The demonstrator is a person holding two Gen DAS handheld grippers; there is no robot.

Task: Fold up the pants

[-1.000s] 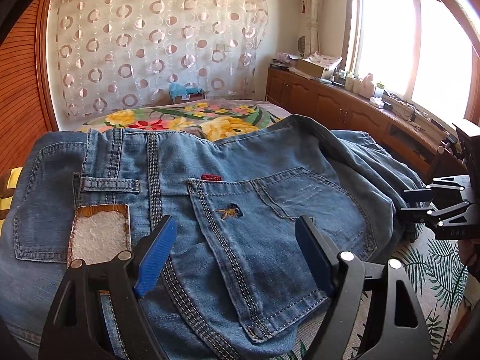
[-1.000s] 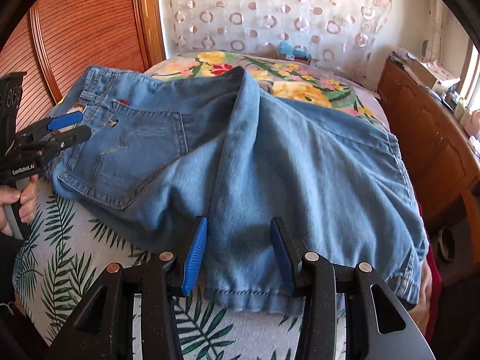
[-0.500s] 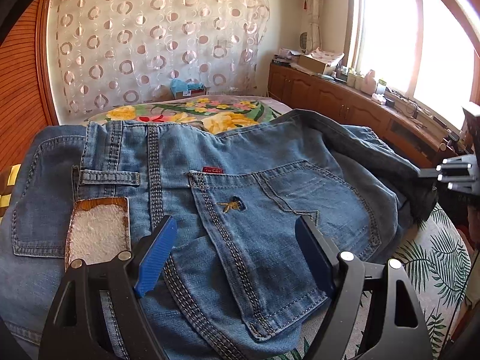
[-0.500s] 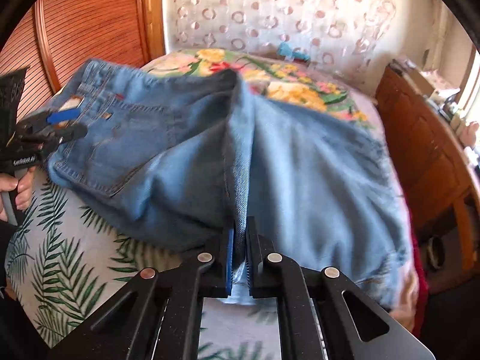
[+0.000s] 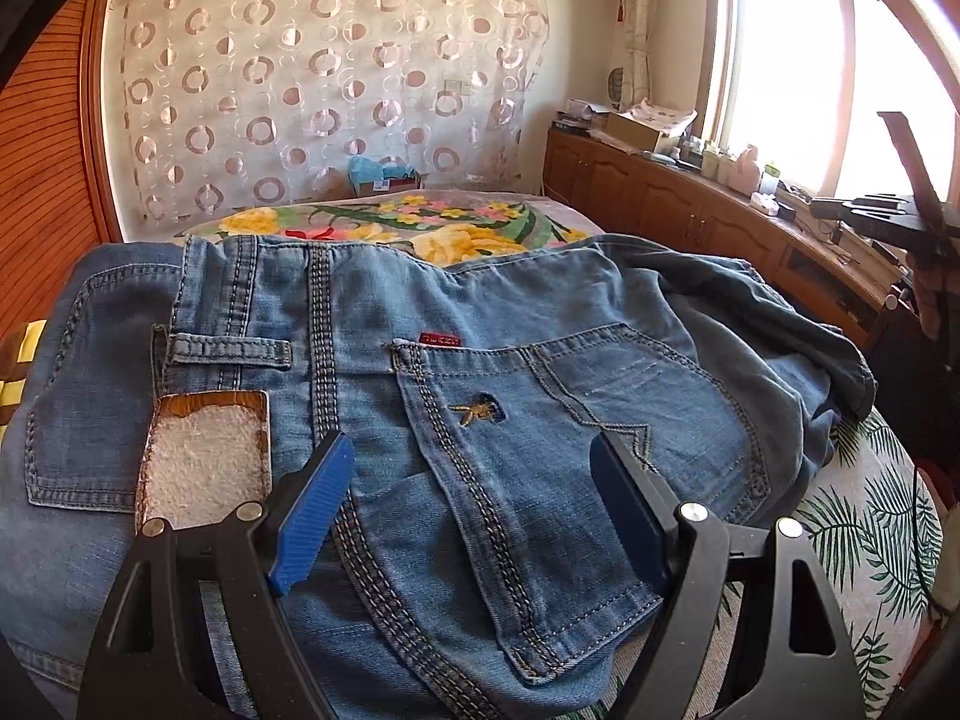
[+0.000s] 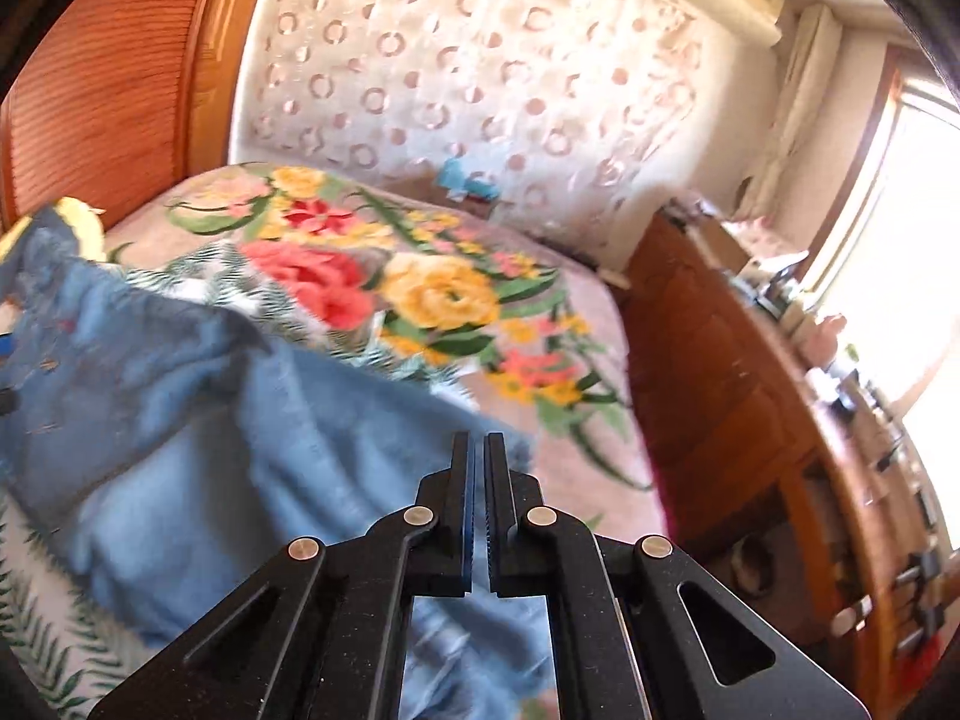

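The pants are lying seat-up on the flowered bed. The left hand-held gripper is hovering wide over the back pocket, gripping nothing. The right hand-held gripper is pinching the leg fabric, lifted. It should be carrying that leg across level, edges matching, avoiding bunching.

pants on bed | cabinet right of bed
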